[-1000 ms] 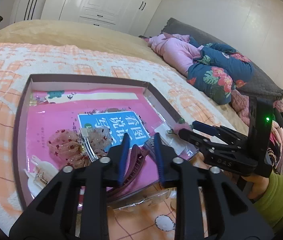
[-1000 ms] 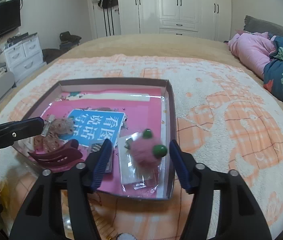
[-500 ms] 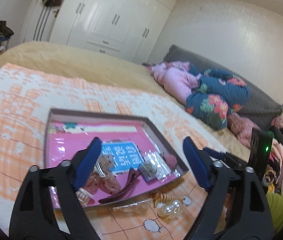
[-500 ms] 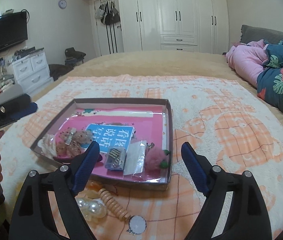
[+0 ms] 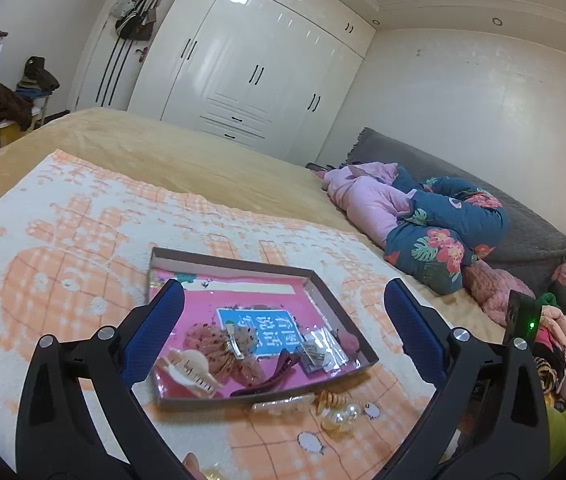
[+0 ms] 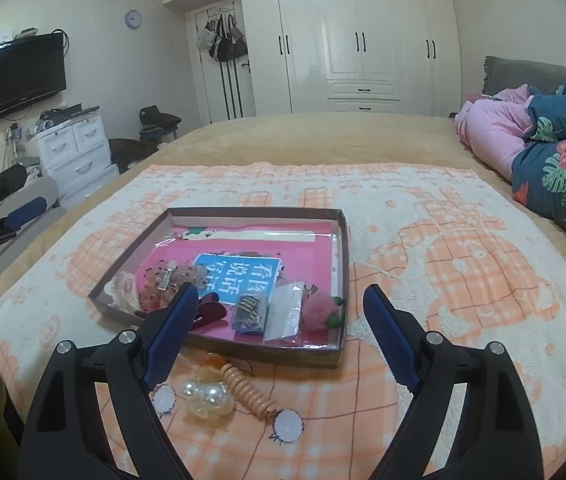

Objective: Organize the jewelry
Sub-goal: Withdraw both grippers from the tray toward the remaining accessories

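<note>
Your next target looks to be the pearl-and-amber hair clip (image 6: 205, 398), lying on the peach checked blanket (image 6: 463, 280) just before the shallow brown cardboard tray (image 6: 267, 350). It sits below your right gripper (image 6: 279, 326), towards its left finger; the coiled peach hair tie (image 6: 249, 390) touches it. Both that tool and your left gripper (image 5: 283, 330) gape wide, holding nothing.

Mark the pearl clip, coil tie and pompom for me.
pearl clip (image 6: 207, 394), right wrist view, on a pearl.
coil tie (image 6: 245, 388), right wrist view, mid-coil.
pompom (image 6: 319, 309), right wrist view, pink fluff.
</note>
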A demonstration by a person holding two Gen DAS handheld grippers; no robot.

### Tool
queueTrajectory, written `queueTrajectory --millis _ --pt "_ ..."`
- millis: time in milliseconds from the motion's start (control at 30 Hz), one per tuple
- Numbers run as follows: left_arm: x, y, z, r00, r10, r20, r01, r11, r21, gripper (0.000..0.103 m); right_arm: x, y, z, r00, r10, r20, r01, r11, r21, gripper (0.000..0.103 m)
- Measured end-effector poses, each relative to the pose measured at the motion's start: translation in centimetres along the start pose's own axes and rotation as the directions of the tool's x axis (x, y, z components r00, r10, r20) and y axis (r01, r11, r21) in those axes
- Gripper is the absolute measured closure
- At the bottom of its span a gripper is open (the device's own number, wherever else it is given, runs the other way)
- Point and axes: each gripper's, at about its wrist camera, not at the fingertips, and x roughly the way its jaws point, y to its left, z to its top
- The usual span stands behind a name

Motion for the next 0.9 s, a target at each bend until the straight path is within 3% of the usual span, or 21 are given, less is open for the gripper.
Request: queueTrajectory --millis 533,900 --pt "-3.1 -1.4 -1.8 0.999 0.040 0.000 -0.040 0.999 0.037 0.011 -3.5 1.3 -0.4 0.998 0.024 0.064 -0.021 0.999 -0.049 0.021" --pt "-3.5 -1.9 -4.4 0.996 0.070 -0.063 -0.067 0.997 0.040 0.011 -4.1 1.2 -2.0 0.999 0.013 0.050 -0.008 0.996 -0.093 0.021"
